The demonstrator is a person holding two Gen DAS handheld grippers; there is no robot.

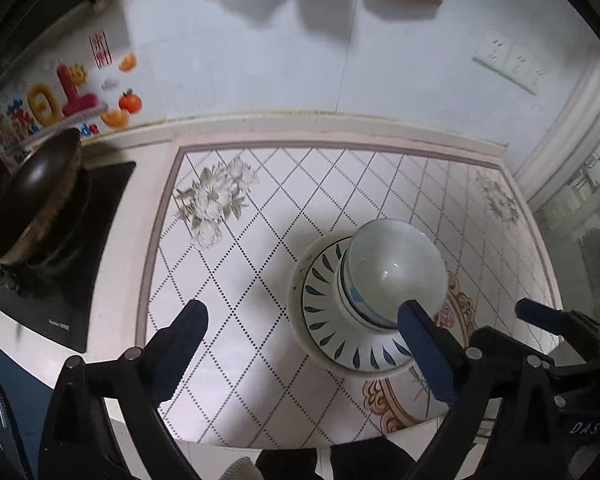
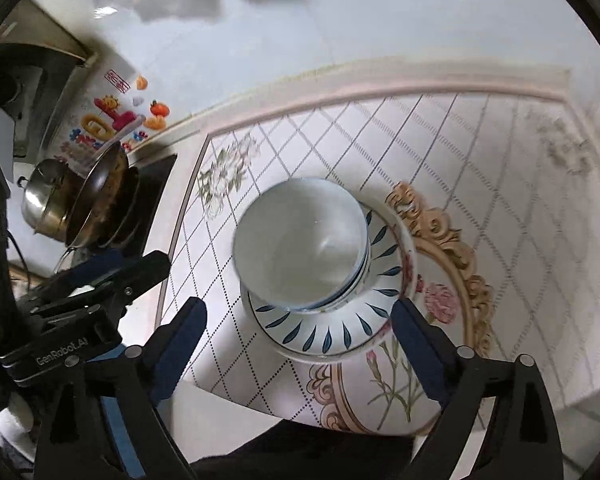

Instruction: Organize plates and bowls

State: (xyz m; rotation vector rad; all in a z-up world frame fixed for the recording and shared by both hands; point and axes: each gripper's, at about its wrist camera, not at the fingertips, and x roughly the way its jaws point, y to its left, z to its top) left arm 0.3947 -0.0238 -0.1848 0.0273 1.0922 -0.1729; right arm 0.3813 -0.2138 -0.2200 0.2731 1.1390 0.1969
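Observation:
A stack of white bowls sits nested on a white plate with blue leaf marks, on the tiled counter. The stack also shows in the right wrist view, bowls on the plate. My left gripper is open and empty, held above the counter with its right finger over the bowls' near rim. My right gripper is open and empty, its fingers either side of the plate's near edge. The right gripper's blue fingertip shows at the right of the left wrist view.
A dark wok sits on a black cooktop at the left, with a steel pot beside it. The white tiled wall with a socket backs the counter. The counter's front edge is close below the grippers.

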